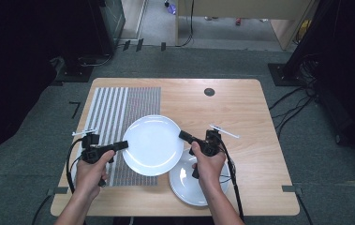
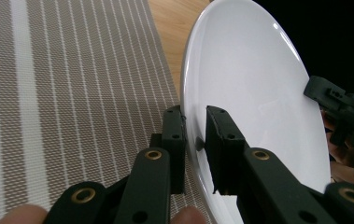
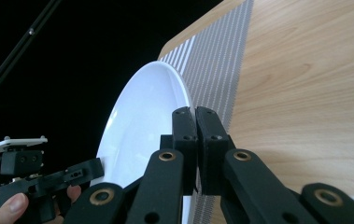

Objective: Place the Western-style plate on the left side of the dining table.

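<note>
Both pairs of jaws are clamped on the rim of one white plate [image 1: 152, 144]: the left gripper [image 1: 122, 145] bites its left edge, with one jaw under and one over the rim in the left gripper view, and the right gripper [image 1: 184, 136] pinches the opposite edge, its jaws nearly meeting on the thin rim [image 3: 189, 112] in the right gripper view. The plate [image 2: 254, 107] appears lifted off the table, held between the two hands roughly level, partly over the striped placemat [image 1: 119, 117] and partly over bare wood.

Judging by this, the step in hand is carrying the plate with both grippers; whether it is bound for the placemat or elsewhere cannot be told. The next move calls for both hands to travel together at equal height, since a pinch this narrow would let the plate tip or slip if one side led.

Just right of and below the held plate, a second white plate [image 1: 191, 183] lies on the table, partly under the right hand [image 1: 208, 164]; the held plate's near-right edge overlaps it from above, so lowering there risks a clash. Left of the held plate, the placemat is bare and offers open room. Beyond it, the wooden table [image 1: 240, 103] is clear but for a small dark round grommet [image 1: 209, 91] well apart. The near table edge lies close behind the second plate.
</note>
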